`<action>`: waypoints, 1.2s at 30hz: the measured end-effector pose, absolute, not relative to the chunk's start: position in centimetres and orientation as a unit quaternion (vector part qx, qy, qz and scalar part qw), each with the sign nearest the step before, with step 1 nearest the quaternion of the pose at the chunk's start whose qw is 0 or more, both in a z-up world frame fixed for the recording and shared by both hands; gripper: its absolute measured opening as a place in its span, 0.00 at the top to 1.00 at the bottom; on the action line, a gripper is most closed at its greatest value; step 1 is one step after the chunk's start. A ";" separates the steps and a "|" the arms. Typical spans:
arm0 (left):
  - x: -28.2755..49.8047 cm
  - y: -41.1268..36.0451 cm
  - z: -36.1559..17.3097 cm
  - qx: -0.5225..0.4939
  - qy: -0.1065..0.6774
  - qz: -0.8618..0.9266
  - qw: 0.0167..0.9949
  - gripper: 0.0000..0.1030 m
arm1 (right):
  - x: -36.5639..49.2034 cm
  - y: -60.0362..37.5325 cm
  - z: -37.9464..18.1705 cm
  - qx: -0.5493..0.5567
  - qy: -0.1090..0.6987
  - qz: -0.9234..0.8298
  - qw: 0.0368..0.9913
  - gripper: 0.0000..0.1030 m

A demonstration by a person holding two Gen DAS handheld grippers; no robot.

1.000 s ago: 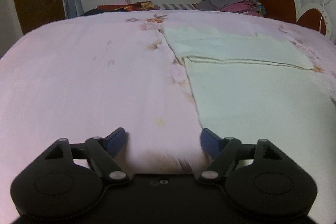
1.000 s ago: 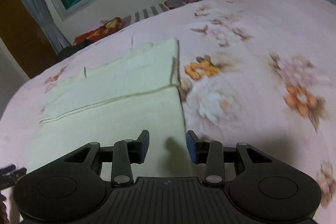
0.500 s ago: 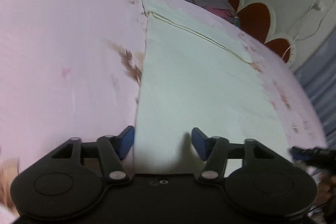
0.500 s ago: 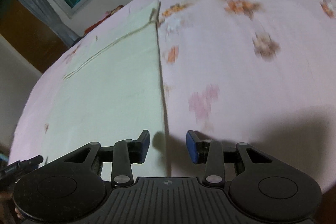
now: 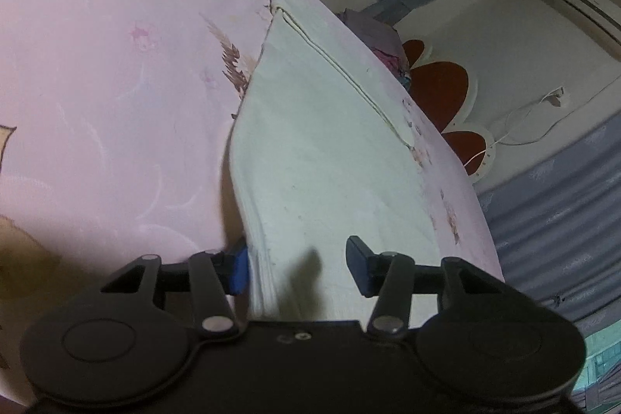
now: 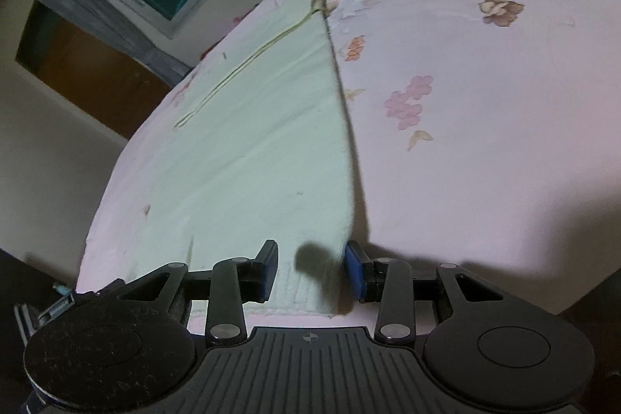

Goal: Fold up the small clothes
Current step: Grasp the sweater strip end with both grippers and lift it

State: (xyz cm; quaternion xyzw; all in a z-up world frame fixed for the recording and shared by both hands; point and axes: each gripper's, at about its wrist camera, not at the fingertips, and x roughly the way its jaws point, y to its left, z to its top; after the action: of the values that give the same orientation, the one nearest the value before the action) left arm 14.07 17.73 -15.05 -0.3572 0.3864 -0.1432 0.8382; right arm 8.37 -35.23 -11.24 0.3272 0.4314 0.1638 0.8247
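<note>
The pale cloth (image 5: 330, 158) lies flat on the bed (image 5: 97, 64). Left tongs (image 5: 297, 264) are closing around its 6 o'clock corner, tilted downward. Right tongs (image 6: 310, 270) straddle the other corner, unclenched.

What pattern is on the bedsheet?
Pink bedsheet with orange and pink flowers, clearest in the right wrist view.

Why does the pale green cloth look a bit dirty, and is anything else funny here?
The pale green cloth on the pink flowered bedsheet carries a few small brownish specks, one near its left edge. Otherwise it lies flat and nothing stands out.
</note>
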 end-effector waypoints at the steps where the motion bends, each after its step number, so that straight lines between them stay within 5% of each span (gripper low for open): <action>1: 14.1 17.8 -15.1 -0.361 0.385 -0.140 0.838 0.54 | 8.4 -35.2 -11.3 0.328 0.430 0.163 0.825 0.63; 4: 14.4 17.7 -15.1 -0.363 0.385 -0.133 0.838 0.59 | 8.5 -35.4 -11.6 0.339 0.426 0.164 0.823 0.68; 5: 14.2 17.8 -15.2 -0.364 0.385 -0.132 0.838 0.59 | 8.5 -35.4 -11.6 0.339 0.425 0.168 0.822 0.91; 6: 14.3 17.7 -15.2 -0.364 0.384 -0.134 0.838 0.59 | 8.6 -35.4 -11.6 0.338 0.424 0.176 0.821 0.95; 9: 14.2 17.1 -15.0 -0.344 0.384 -0.137 0.846 0.62 | 8.7 -35.1 -11.5 0.318 0.428 0.177 0.828 0.95; 13: 13.9 17.1 -15.3 -0.331 0.395 -0.115 0.849 0.81 | 8.9 -35.0 -11.6 0.314 0.434 0.175 0.826 0.95; 15: 13.7 17.6 -15.3 -0.341 0.389 -0.119 0.847 0.81 | 9.0 -35.1 -11.9 0.312 0.437 0.168 0.827 0.95; 17: 13.3 17.8 -15.1 -0.340 0.382 -0.124 0.851 0.70 | 8.9 -35.1 -12.0 0.307 0.438 0.165 0.829 0.95; 21: 13.4 18.0 -15.3 -0.342 0.382 -0.117 0.851 0.71 | 9.1 -35.1 -12.3 0.305 0.436 0.166 0.830 0.95; 24: 13.3 18.0 -15.5 -0.340 0.386 -0.104 0.851 0.97 | 9.0 -35.1 -12.5 0.311 0.430 0.169 0.831 0.98; 36: 12.7 19.3 -14.0 -0.353 0.355 -0.100 0.860 0.97 | 8.4 -36.4 -11.0 0.315 0.382 0.178 0.850 0.98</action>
State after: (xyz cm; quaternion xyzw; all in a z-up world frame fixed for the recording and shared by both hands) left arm 12.73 19.27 -14.04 -0.3532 0.3553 -0.1005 0.8596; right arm 8.36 -36.42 -11.01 0.3147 0.3825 0.1784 0.8502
